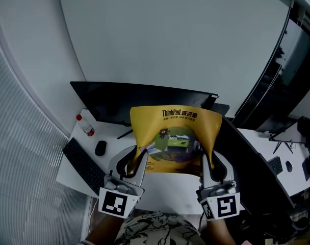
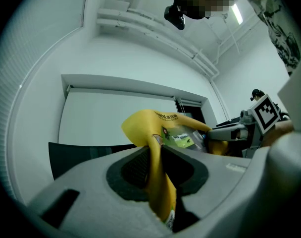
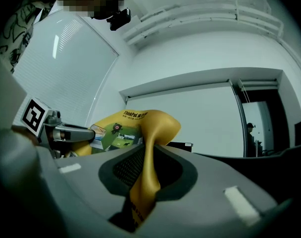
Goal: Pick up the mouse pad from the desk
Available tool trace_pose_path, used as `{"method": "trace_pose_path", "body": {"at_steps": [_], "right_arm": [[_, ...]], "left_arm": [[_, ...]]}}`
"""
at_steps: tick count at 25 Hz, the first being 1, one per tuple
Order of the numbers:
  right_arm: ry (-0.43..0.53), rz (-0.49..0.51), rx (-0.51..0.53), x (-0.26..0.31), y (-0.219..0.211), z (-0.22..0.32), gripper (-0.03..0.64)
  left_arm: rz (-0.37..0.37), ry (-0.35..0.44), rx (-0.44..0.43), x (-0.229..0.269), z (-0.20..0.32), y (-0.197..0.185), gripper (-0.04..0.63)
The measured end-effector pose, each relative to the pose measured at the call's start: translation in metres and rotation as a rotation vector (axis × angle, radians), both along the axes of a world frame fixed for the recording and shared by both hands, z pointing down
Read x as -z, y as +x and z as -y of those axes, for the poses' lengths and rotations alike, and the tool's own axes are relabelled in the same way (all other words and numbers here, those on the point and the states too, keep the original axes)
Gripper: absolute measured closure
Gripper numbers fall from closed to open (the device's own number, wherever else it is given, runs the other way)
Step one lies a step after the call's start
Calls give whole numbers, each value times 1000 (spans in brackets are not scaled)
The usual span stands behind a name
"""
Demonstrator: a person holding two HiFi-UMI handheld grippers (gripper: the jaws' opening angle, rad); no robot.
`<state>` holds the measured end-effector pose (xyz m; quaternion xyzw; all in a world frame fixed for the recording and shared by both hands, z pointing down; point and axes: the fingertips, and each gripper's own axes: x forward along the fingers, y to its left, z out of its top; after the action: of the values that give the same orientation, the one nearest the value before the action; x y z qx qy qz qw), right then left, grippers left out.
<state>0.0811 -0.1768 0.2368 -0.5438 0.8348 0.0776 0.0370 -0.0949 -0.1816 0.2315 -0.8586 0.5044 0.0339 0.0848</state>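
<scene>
The yellow mouse pad with a green picture and dark print hangs in the air above the desk, held up between both grippers. My left gripper is shut on its lower left edge, and my right gripper is shut on its lower right edge. In the left gripper view the yellow pad is pinched between the dark pads, and the right gripper shows beyond it. In the right gripper view the pad is clamped the same way, with the left gripper at the left.
A white desk lies below. On it are a black keyboard, a black mouse and a small bottle with a red cap at the left. A dark monitor stands behind the pad. A dark partition runs along the right.
</scene>
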Motion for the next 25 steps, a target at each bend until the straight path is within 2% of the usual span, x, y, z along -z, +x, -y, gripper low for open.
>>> {"method": "trace_pose_path", "body": {"at_steps": [25], "right_arm": [[12,-20,4,-4,-1,4,555]], "left_arm": [[-1,6,13,-5,3,1,509]]}}
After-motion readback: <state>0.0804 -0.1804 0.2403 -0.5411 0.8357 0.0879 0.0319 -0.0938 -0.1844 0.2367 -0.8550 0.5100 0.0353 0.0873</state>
